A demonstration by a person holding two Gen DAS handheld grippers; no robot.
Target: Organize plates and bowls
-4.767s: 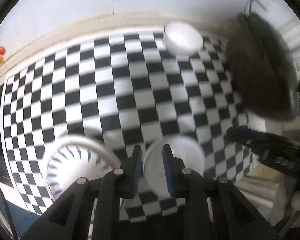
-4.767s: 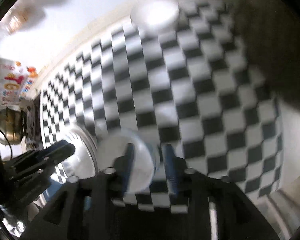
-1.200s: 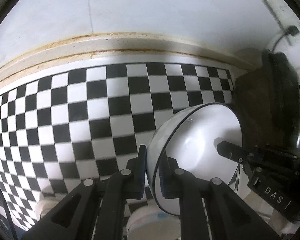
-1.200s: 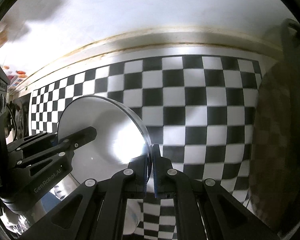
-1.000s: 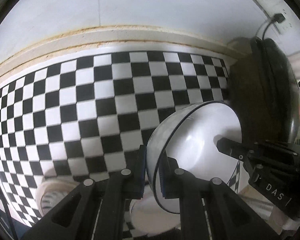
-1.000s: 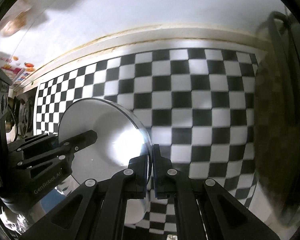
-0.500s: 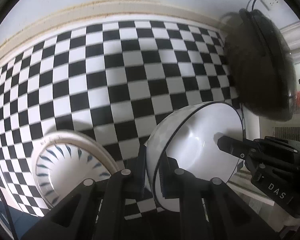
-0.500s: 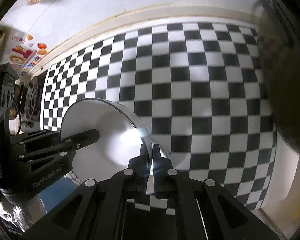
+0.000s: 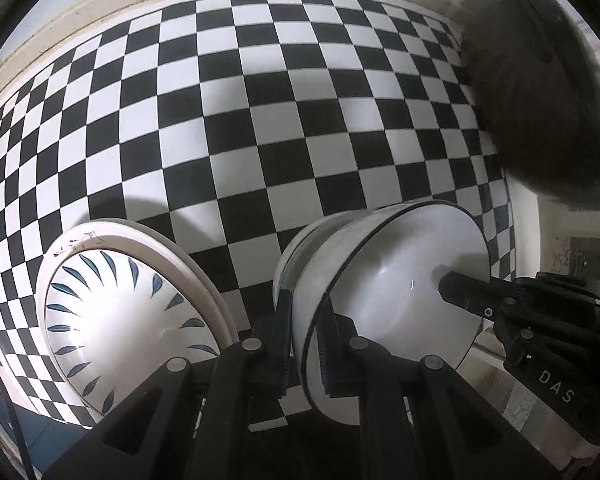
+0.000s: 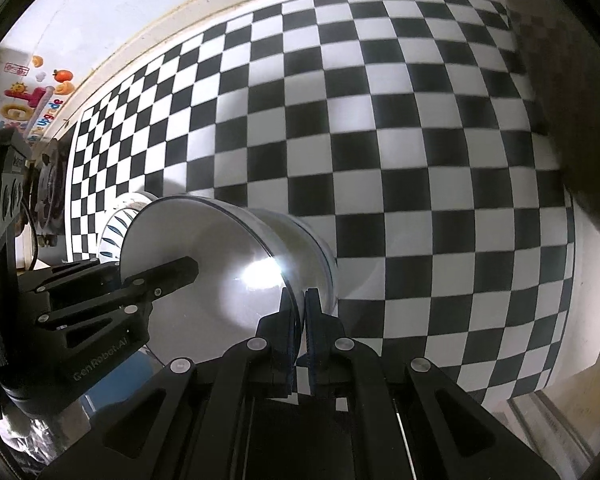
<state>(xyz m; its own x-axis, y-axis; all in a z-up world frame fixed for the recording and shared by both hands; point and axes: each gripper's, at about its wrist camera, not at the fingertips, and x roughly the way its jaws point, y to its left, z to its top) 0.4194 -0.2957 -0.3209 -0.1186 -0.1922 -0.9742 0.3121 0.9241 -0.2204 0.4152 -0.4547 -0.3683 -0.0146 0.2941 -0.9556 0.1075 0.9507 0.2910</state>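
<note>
White bowl with a thin dark rim line, held above the near edge of the black-and-white checkered desk, tilted on its side. Left hand-held gripper clamped on the bowl's near rim, one finger outside the wall, one inside. Right hand-held gripper pinched shut on the opposite rim of the same bowl, fingers almost touching across the thin wall.

Progress, as judged: bowl lifted by both grippers and not yet set down; white plate with blue leaf-shaped marks around its inner wall resting near the front left corner of the desk, just beside the bowl. Stacking or grouping of bowl and plate apparently left to do; no finished stack visible.

Left wrist view only: full face of the patterned plate, dark rounded object with a cord at the right edge of the desk, right gripper's body entering the bowl from the right. Right wrist view only: bowl's glossy interior with a bright glare, left gripper's body at the left, colourful stickers on the far left wall, plate seen only as a sliver behind the bowl.
</note>
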